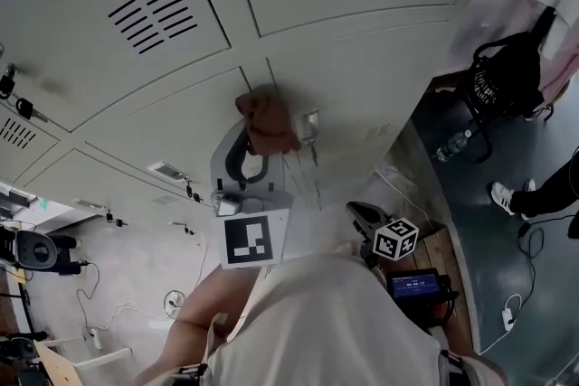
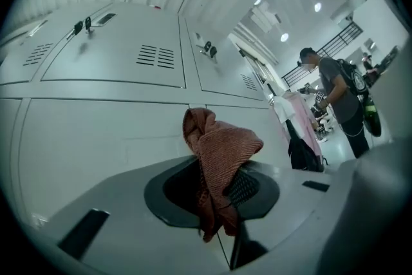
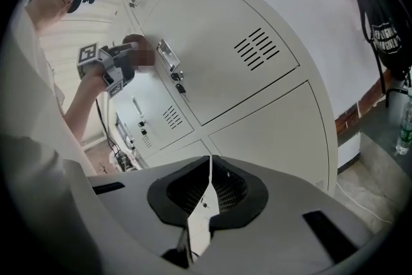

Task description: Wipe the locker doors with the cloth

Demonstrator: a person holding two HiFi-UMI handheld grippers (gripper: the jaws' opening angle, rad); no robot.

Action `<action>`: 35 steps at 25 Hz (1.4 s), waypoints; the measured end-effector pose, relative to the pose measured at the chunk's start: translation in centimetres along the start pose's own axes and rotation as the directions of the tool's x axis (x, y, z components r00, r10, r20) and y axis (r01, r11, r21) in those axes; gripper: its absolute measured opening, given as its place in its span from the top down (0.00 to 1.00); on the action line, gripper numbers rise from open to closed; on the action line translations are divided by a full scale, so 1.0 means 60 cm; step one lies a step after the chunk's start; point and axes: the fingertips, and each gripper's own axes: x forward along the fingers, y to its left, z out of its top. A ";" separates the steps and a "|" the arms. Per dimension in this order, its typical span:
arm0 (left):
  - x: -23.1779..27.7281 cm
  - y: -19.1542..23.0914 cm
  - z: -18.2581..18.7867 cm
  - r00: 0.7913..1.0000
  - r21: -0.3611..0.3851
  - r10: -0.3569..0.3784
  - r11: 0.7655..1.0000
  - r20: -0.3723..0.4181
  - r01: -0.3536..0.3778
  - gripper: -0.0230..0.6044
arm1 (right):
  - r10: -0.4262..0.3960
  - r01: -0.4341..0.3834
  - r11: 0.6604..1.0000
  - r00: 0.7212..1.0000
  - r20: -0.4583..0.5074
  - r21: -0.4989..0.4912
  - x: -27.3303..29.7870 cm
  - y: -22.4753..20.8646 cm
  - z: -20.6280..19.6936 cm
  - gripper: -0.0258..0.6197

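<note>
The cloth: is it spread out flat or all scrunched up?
Scrunched up: the cloth sticks out of the left gripper in a bunched lump, not flat.

Bright ceiling lights overhead; even, soft shadows; fisheye curvature, dark vignette corners; slight blur.

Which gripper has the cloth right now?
The left gripper: its jaws are clamped on the reddish-brown cloth. The right gripper is shut with nothing between its jaws.

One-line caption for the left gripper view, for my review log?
Left claw shut on a rust-brown cloth, held up in front of grey locker doors.
</note>
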 end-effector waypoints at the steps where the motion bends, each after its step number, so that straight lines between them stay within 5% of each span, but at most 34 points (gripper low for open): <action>1: 0.004 -0.004 0.005 1.000 0.008 -0.013 1.000 0.007 0.013 0.82 | -0.003 0.003 1.000 1.000 0.002 0.003 -0.001 0.000 -0.001 0.92; 12: 0.126 -0.191 0.056 0.959 0.014 -0.276 0.961 0.070 0.275 0.82 | -0.089 0.087 0.995 0.993 0.073 0.039 -0.047 -0.029 0.001 0.92; 17: 0.184 -0.290 0.052 0.920 -0.090 -0.391 0.916 0.020 0.392 0.82 | -0.143 0.135 0.988 0.984 0.110 0.080 -0.084 -0.057 0.000 0.92; 24: 0.251 -0.395 0.098 0.866 -0.106 -0.499 0.860 0.031 0.499 0.82 | -0.183 0.170 0.980 0.973 0.139 0.101 -0.119 -0.090 0.014 0.92; 28: 0.268 -0.390 0.148 0.874 -0.142 -0.479 0.862 0.086 0.487 0.82 | -0.183 0.171 0.981 0.974 0.137 0.093 -0.123 -0.099 0.022 0.92; 35: 0.232 -0.332 0.129 0.894 -0.209 -0.444 0.869 0.068 0.448 0.82 | -0.149 0.140 0.987 0.983 0.105 0.083 -0.103 -0.079 0.015 0.92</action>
